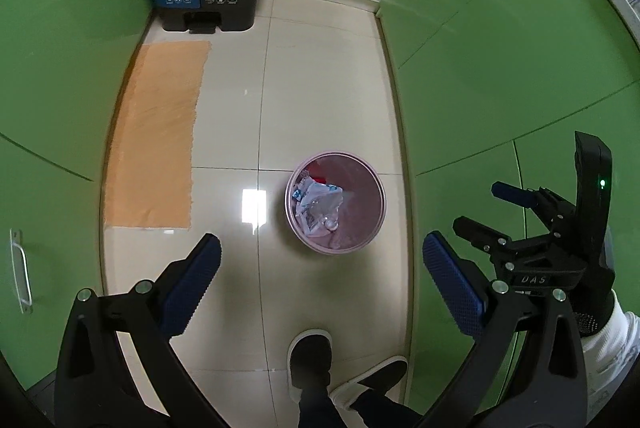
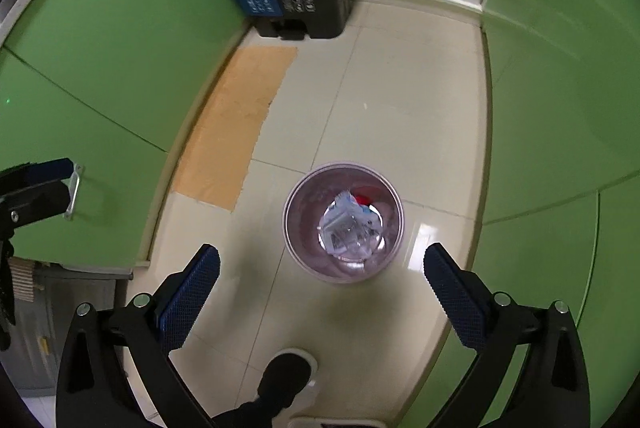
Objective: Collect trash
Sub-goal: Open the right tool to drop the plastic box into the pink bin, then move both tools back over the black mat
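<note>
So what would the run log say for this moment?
stage: approach | left tongs: open, empty | right tongs: open, empty | pink wastebasket: on floor, trash inside, untouched

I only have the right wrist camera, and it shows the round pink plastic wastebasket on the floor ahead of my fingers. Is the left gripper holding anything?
Observer: No. The left gripper is open and empty, and it points down at the same round pink plastic wastebasket.
Operator: How does my right gripper look from that side?
Observer: The right gripper is also open with nothing in it. A small green light glows on its black body.
Operator: I see only one foot. Where is the other?
Observer: A second black-and-white slipper sits angled beside the first slipper, close to the base of the green cabinet.
</note>
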### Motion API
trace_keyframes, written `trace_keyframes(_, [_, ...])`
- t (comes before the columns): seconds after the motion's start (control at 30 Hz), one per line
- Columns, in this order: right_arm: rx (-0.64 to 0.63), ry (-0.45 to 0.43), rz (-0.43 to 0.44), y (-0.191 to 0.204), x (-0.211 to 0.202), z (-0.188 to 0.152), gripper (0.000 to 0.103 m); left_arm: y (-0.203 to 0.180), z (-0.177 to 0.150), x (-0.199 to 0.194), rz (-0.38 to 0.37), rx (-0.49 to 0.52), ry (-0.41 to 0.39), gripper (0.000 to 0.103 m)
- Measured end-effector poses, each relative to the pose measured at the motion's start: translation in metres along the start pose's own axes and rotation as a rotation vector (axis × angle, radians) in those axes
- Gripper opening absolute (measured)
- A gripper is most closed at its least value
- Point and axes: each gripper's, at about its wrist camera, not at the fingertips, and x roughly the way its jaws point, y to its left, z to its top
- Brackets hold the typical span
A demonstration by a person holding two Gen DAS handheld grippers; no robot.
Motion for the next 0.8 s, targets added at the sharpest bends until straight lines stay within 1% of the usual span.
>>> trace_keyframes(0.13, [0.014,-0.007,-0.022,-0.002,-0.028,-0.005,0.098,-0.018,0.000,-0.016,-0.003,0.025,-0.006,0.099])
trace_keyframes(0.27, [0.049,-0.024,-0.038,-0.005,-0.074,-0.011,0.098,-0.049,0.006,-0.044,-0.012,0.073,-0.012,0.099])
trace_keyframes(0.4, [0.093,-0.060,-0.051,-0.004,-0.140,-0.016,0.098,-0.088,0.013,-0.086,-0.024,0.141,-0.028,0.099])
trace_keyframes(0.5, [0.129,-0.097,-0.059,-0.002,-0.201,-0.024,0.098,-0.120,0.015,-0.123,-0.027,0.198,-0.046,0.099])
trace_keyframes(0.63, [0.174,-0.170,-0.077,0.002,-0.288,-0.040,0.098,-0.160,0.014,-0.178,-0.031,0.274,-0.073,0.099])
trace_keyframes(0.77, [0.222,-0.260,-0.103,0.002,-0.375,-0.064,0.098,-0.203,0.012,-0.239,-0.065,0.338,-0.115,0.099])
trace_keyframes(0.8, [0.242,-0.292,-0.119,0.001,-0.403,-0.074,0.098,-0.214,0.011,-0.253,-0.073,0.359,-0.125,0.099])
